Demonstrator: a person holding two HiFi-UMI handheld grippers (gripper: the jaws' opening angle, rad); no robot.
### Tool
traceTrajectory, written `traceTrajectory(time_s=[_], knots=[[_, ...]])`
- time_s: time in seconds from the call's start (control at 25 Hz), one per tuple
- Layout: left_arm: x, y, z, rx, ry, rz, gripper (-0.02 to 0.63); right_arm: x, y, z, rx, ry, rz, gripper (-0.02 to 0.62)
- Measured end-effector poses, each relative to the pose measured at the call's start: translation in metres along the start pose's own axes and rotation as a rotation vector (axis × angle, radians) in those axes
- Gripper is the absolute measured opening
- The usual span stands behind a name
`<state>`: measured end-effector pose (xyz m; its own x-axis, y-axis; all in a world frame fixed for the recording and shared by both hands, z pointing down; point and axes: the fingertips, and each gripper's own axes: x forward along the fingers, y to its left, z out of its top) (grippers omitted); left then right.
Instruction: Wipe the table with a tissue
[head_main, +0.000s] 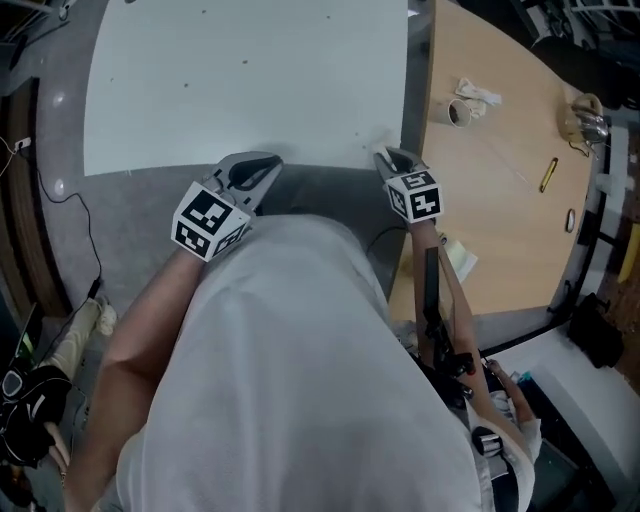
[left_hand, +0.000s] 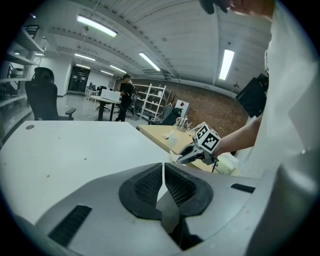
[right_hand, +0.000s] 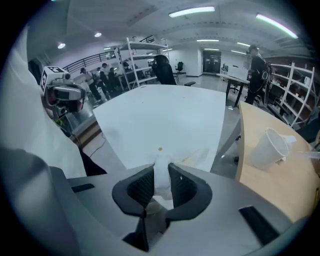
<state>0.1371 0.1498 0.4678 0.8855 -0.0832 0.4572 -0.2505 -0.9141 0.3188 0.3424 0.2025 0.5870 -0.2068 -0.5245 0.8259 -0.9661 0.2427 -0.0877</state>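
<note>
I am holding the tissue (right_hand: 161, 172) in my right gripper (right_hand: 161, 182). Its jaws are standing narrow, pressing on the white wad from both sides. The tissue is sticking up between the pads, and a loose flap is spreading past the tips onto the white table (right_hand: 165, 117). A small yellowish speck (right_hand: 160, 148) is sitting on that table just beyond the flap.

From above, my right gripper (head_main: 388, 158) is pointing at the near right corner of the white table (head_main: 240, 80), with its tips at the table's edge. It is right beside the gap that separates this table from the wood table (head_main: 490, 210).

My left gripper (left_hand: 163, 176) is holding nothing. Its jaws are resting together, leaving only a thin slit between the pads. In the head view my left gripper (head_main: 255, 172) is hanging at the near edge of the white table, well apart from the right one. The left gripper view is showing my right gripper (left_hand: 186, 156) across the table, with the tissue (left_hand: 173, 157) showing as a white bit at its tips.

On the wood table a paper cup (head_main: 460, 113) is lying on its side next to a crumpled white wad (head_main: 482, 93). A yellow pen (head_main: 548, 173) is lying farther right. In the right gripper view the cup (right_hand: 267, 147) is showing to the right, well apart from my jaws.
</note>
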Motion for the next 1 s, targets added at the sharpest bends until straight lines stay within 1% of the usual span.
traceTrajectory(time_s=[0.16, 0.32, 0.44, 0.56, 0.68, 0.76, 1.0], knots=[[-0.009, 0.006, -0.005, -0.024, -0.006, 0.015, 0.02, 0.01, 0.001, -0.001, -0.003, 0.033, -0.013, 0.063], [-0.016, 0.01, -0.007, -0.034, -0.012, 0.024, 0.02, 0.019, 0.005, -0.006, -0.065, 0.105, -0.044, 0.061], [-0.02, 0.014, -0.007, -0.034, -0.016, 0.025, 0.02, 0.027, 0.008, -0.01, -0.101, 0.155, -0.082, 0.061], [-0.025, 0.018, -0.006, -0.031, -0.019, 0.023, 0.02, 0.029, 0.008, -0.011, -0.089, 0.177, -0.109, 0.058], [-0.027, 0.023, -0.005, -0.03, -0.023, 0.018, 0.02, 0.03, 0.008, -0.011, -0.06, 0.188, -0.102, 0.057], [-0.028, 0.024, -0.006, -0.028, -0.023, 0.011, 0.02, 0.032, 0.008, -0.011, -0.066, 0.21, -0.101, 0.057], [-0.032, 0.026, -0.005, -0.011, -0.026, -0.02, 0.02, 0.034, 0.017, -0.012, -0.162, 0.285, -0.133, 0.055]])
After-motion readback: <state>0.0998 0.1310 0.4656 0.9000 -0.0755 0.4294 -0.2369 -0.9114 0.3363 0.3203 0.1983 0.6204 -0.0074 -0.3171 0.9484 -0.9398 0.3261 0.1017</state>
